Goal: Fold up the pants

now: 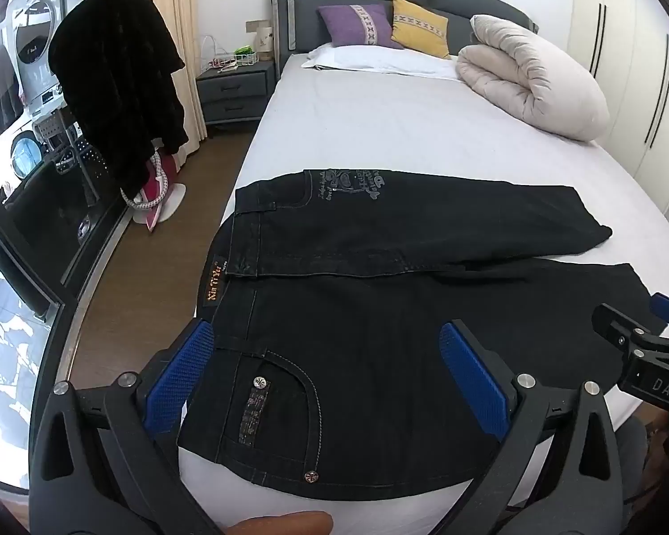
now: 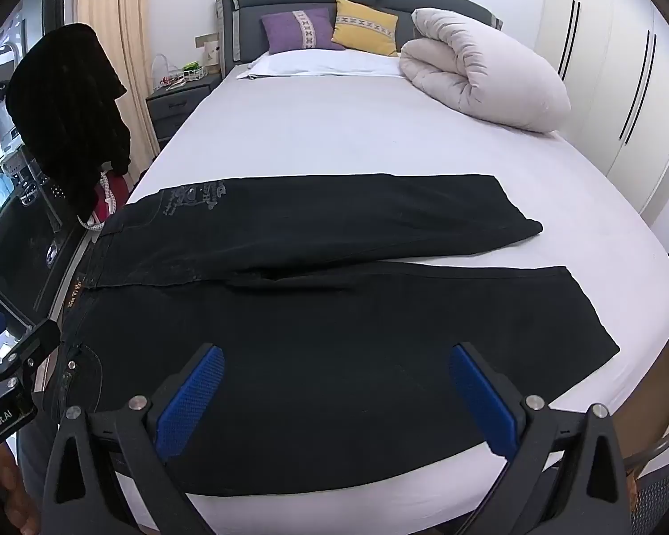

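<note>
Black jeans [image 1: 379, 312] lie flat on the white bed [image 1: 379, 133], waistband to the left, both legs running right and spread apart. They also show in the right wrist view [image 2: 312, 312]. My left gripper [image 1: 325, 356] is open and empty, above the near back pocket by the waistband. My right gripper [image 2: 334, 388] is open and empty, above the near leg's thigh. The right gripper also shows at the right edge of the left wrist view [image 1: 638, 343].
A rolled beige duvet [image 2: 481, 71], a purple pillow [image 2: 303, 29] and a yellow pillow [image 2: 365, 29] sit at the headboard. A dark garment [image 1: 120, 80] hangs at the left over the wood floor. A nightstand [image 1: 234, 89] stands beside the bed.
</note>
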A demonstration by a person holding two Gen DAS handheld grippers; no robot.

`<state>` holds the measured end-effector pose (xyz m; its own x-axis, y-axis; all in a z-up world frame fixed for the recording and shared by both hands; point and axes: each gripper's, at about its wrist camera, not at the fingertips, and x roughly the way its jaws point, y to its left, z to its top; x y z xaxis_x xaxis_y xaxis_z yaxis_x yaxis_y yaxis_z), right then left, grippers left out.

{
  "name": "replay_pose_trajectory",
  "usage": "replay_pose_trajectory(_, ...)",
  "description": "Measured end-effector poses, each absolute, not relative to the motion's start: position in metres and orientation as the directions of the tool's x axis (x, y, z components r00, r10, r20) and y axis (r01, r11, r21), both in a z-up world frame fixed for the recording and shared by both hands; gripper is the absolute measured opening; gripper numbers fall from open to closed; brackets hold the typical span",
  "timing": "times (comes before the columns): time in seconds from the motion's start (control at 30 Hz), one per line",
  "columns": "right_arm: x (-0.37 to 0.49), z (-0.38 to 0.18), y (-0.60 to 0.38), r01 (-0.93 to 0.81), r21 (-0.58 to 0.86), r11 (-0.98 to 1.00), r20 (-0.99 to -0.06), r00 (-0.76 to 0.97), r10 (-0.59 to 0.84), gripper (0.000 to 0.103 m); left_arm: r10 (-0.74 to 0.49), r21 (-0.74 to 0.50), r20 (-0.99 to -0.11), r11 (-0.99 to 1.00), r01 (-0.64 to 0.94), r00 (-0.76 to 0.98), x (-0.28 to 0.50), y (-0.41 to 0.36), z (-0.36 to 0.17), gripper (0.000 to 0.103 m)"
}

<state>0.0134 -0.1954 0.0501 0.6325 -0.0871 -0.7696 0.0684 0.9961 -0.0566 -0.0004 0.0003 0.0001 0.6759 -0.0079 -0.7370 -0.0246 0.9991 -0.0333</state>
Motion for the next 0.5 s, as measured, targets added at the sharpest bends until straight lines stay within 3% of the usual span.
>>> replay_pose_trajectory(0.5,0.0122,0.0465,-0.1896,0.061,-0.055,0.997,-0.77,0.632,-0.081,0.103,0.002,-0.021,-0.739,0.999,-0.026,0.674,-0.0003,-0.0003,0.0002,0.103)
